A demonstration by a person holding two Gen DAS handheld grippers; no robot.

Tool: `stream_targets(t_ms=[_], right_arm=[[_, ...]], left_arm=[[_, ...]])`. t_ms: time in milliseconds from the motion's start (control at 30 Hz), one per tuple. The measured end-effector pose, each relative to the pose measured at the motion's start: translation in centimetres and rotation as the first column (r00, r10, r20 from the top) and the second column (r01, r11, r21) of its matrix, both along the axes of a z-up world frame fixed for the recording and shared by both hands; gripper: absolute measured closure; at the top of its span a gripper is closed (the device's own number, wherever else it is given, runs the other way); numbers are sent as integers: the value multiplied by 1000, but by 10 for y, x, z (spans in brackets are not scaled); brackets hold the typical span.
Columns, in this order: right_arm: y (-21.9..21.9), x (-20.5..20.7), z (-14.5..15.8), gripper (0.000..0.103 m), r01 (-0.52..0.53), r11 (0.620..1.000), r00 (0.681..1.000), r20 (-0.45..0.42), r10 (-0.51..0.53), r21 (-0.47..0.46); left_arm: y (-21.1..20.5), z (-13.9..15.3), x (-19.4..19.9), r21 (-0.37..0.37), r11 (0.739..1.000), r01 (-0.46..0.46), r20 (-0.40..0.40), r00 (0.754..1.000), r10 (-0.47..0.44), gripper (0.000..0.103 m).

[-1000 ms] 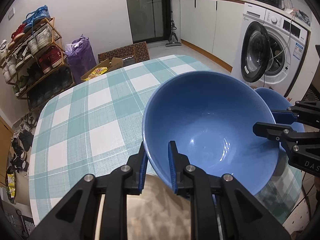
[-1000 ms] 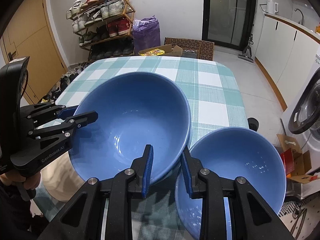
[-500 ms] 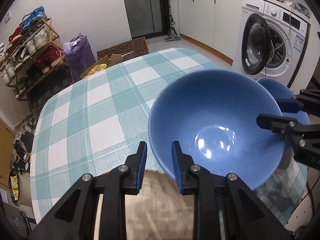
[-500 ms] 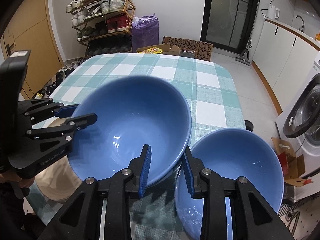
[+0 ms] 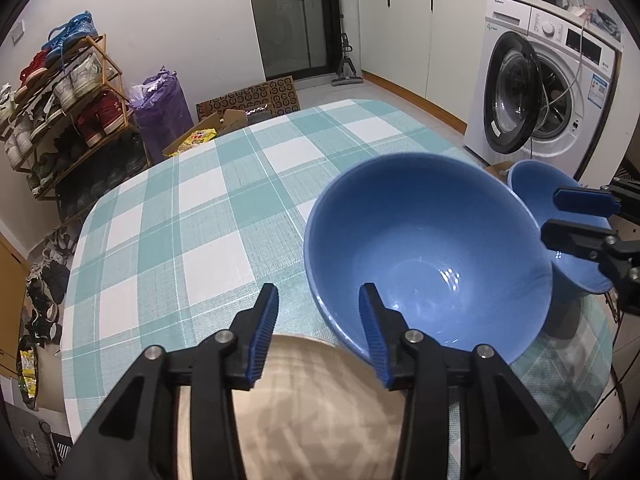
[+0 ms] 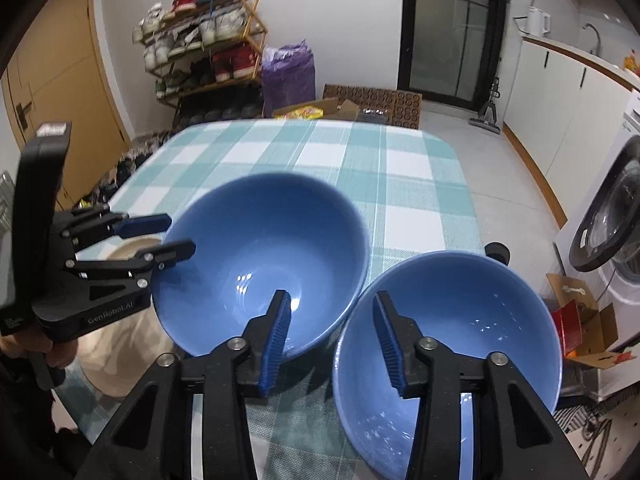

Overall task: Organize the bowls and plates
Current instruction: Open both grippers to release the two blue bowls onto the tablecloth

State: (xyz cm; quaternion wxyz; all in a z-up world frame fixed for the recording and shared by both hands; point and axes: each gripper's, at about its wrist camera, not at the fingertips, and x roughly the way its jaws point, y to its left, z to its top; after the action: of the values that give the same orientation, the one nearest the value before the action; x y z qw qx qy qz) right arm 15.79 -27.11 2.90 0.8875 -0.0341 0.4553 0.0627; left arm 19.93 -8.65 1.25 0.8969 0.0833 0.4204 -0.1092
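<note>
As things stand: both claws have let go of the big bowl, and it sits on the checked table point(image 5: 200, 220) with nothing stacked yet.
Beige plate point(image 5: 312, 408): it lies at the near left edge, under the left claw. It is one lone plate, with no other in view.
Left gripper point(image 5: 318, 326): its jaws have just been opening and now stand spread. The big bowl's near rim runs through the gap, and neither pad presses on it.
Large blue bowl point(image 5: 432, 264): it is upright and empty in the middle of the near edge. Its left side overlaps the beige plate; whether it stands on the plate or just past it cannot be told.
Right gripper point(image 6: 332, 338): this one has also just been opening, and its jaws are apart. One finger hangs over the big bowl's inside and the other over the neighbour, with the rims between them and no pinch on either.
Second blue bowl point(image 6: 460, 320): it is upright at the right corner, just beside the big bowl and perhaps touching it.
Done, by the look of it: the big bowl is set down and released next to its neighbour.
Left to do, as a judgement: nest one bowl in the other and settle where the plate belongs.
</note>
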Motion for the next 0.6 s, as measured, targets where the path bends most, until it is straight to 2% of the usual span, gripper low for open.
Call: stream_targets(t_ms=[67,200,233,267,300,333,367,400,467,533,600], right_arm=[[-7,-4,7,47,17,999,1000,20,-17,27],[-23,-11,20,18,59,994,996,58,-65,93],[-27,-13,24,17,72,992,995,65,-79,106],[-30,-15,27,16,83,991,994,66,-90,109],[-32,-17,29,15,95,990,992,69,-103,105],[-34,-19,32,14,107,989,990,79,-115,100],[-37,-23,36,7,121,988,987,94,-130,94],[-41,-27,39,2,135,987,984,109,-144,91],[-50,-35,44,2,164,982,976,128,-175,96],[-58,-42,46,2,188,977,971,131,-200,99],[-70,-49,45,1,230,968,961,132,-242,103]], left_arm=[[-1,5,0,-22,1000,3,4,1000,-3,54],[-9,17,1,-63,998,25,14,1000,-24,49],[-12,20,2,-68,997,30,16,999,-29,47],[-15,22,2,-73,997,38,18,999,-37,40],[-19,25,2,-79,996,45,23,999,-44,26],[-22,28,1,-86,995,51,31,998,-49,20],[-25,31,0,-93,994,59,43,998,-56,14],[-29,33,-1,-99,993,72,52,996,-67,12],[-36,38,0,-121,987,107,51,994,-101,9],[-42,40,2,-146,981,127,46,992,-121,2],[-49,43,5,-167,976,143,48,989,-136,0]])
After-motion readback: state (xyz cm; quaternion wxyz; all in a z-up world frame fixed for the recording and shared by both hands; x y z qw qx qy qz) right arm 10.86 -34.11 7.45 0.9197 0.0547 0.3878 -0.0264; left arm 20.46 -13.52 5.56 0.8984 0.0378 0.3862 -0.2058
